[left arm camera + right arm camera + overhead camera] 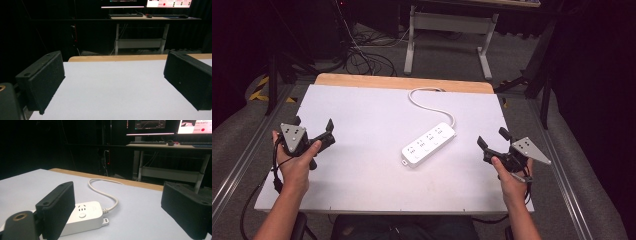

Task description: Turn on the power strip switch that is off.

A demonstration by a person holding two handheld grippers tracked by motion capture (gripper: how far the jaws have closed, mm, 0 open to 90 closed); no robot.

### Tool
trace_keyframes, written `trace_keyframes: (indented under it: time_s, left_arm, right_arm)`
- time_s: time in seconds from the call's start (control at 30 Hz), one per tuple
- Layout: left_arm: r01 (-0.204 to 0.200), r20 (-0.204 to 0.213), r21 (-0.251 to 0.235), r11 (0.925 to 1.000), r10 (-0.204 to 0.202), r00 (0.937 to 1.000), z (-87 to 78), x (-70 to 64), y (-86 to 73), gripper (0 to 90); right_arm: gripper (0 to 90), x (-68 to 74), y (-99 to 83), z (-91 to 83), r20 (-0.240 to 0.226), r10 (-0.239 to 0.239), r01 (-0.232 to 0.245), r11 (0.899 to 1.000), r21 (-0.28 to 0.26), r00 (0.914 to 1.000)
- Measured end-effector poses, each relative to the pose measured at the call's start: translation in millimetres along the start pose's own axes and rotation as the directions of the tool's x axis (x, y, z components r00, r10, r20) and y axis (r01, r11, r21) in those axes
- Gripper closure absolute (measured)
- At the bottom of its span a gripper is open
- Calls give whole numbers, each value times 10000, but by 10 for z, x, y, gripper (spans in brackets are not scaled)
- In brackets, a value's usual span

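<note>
Bright desk, dark room

Overhead light falls evenly on the white desk (362,115), which reads pale and nearly shadowless, while the surroundings sink into black. In both gripper views the near black pads (42,82) look soft and slightly blurred, and distant monitors (152,126) glow, overexposed. All three pictures are grainy, with low detail throughout.

Left gripper (113,82): two black padded fingers (42,82) stood wide apart, nothing between them, above the white bench (112,87). Beyond the bench's wooden far edge: a white-legged desk (140,42), with lit monitors (170,3) above it.
</note>
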State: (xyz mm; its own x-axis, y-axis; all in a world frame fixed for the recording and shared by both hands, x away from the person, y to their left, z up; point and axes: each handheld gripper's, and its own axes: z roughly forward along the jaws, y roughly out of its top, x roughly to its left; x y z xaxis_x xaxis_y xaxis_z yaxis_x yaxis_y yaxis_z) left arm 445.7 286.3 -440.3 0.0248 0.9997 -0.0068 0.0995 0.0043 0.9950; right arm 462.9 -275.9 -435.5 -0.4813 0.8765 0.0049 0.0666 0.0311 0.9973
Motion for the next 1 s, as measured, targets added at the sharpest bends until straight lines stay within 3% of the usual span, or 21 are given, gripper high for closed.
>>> trace_keyframes:
  time_s: [0.5,0.8,0.83,0.87,0.9,0.97,1.0]
  left_arm:
    - [56,2,-10,10000,-56,10000,9,1,-1,44]
    - [49,29,-1,10000,-49,10000,12,0,0,46]
    - [57,17,-7,10000,-57,10000,11,1,0,46]
    - [52,9,-11,10000,-52,10000,11,1,1,46]
    - [39,8,-11,10000,-39,10000,10,3,1,46]
    - [47,7,-2,10000,-47,10000,10,4,1,46]
    - [48,8,3,10000,-48,10000,10,4,1,46]
  right_arm:
    - [132,7,10,3,119,-76,76,9999,-77,9999]
    - [363,40,29,1,-1,-170,170,9998,-67,9999]
    - [438,41,33,-4,-65,-238,238,9997,-47,9997]
    - [438,41,33,-4,-65,-238,238,9997,-47,9997]
    - [520,46,36,-13,-189,-327,325,9994,-66,9993]
    - [558,50,39,-17,-230,-377,376,9993,-71,9990]
    - [635,61,44,-22,-353,-574,571,9983,-88,9977]
